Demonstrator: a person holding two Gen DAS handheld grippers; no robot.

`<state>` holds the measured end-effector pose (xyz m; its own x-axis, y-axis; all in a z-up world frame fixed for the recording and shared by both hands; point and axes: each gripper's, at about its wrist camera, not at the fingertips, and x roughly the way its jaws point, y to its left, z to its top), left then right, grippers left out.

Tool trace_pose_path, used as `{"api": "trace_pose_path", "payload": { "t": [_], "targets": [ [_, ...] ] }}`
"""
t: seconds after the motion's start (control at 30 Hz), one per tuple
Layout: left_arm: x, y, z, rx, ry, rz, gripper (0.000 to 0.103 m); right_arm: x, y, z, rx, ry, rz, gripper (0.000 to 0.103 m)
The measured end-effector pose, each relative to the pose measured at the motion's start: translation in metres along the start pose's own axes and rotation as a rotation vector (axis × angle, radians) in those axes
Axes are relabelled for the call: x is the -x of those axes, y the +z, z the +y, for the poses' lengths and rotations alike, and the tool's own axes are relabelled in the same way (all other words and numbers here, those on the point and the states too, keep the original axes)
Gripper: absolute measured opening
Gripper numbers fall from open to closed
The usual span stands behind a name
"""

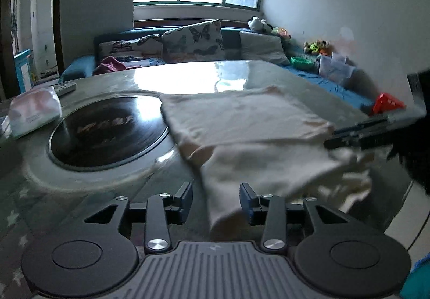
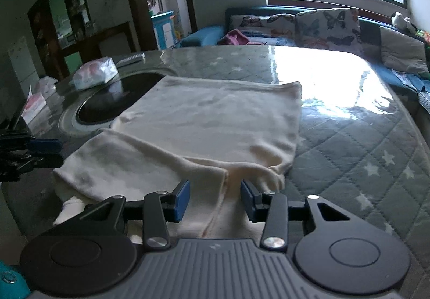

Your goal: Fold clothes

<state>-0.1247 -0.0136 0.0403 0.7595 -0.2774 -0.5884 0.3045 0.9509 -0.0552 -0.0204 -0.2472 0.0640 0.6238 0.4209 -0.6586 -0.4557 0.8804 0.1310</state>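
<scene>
Two part-open tools, left tool and right tool, straddle the cream garment without pinching; soft, light cloth, so grip its near hem beside the bench edge

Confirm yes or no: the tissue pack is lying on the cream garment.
No, the tissue pack sits apart on the table, beyond the black round inset, away from the cream garment.

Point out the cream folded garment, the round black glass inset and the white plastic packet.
Cream folded garment (image 2: 215,116), right wrist view, top layer.
Round black glass inset (image 1: 107,132), left wrist view, centre.
White plastic packet (image 1: 35,111), left wrist view, front face.
</scene>
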Motion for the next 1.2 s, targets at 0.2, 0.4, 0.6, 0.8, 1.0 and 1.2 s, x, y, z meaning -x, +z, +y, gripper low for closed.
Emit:
{"api": "trace_pose_path", "payload": {
  "t": [0.2, 0.4, 0.6, 0.8, 1.0, 1.2],
  "targets": [
    [-0.006, -0.014, -0.004, -0.074, -0.012, 0.014, 0.045, -0.005, 0.001, 0.006, 0.008, -0.002, 0.023, 0.023],
    [-0.009, -0.017, -0.005, -0.081, -0.003, 0.0, 0.024, -0.002, 0.002, 0.007, 0.01, -0.028, 0.012, 0.008],
    [-0.005, -0.02, -0.007, -0.092, 0.006, -0.023, 0.005, 0.018, 0.013, 0.019, 0.082, -0.084, -0.064, 0.002],
    [-0.004, -0.023, -0.008, -0.096, -0.004, 0.006, 0.008, 0.014, 0.014, 0.011, 0.072, -0.13, -0.048, 0.002],
    [0.004, -0.012, 0.003, -0.077, -0.028, 0.002, 0.011, 0.014, 0.008, -0.002, -0.014, -0.05, -0.039, 0.009],
    [0.014, 0.004, 0.021, -0.033, -0.054, -0.027, 0.012, 0.005, 0.006, -0.002, -0.02, -0.016, -0.012, 0.022]
  ]
}}
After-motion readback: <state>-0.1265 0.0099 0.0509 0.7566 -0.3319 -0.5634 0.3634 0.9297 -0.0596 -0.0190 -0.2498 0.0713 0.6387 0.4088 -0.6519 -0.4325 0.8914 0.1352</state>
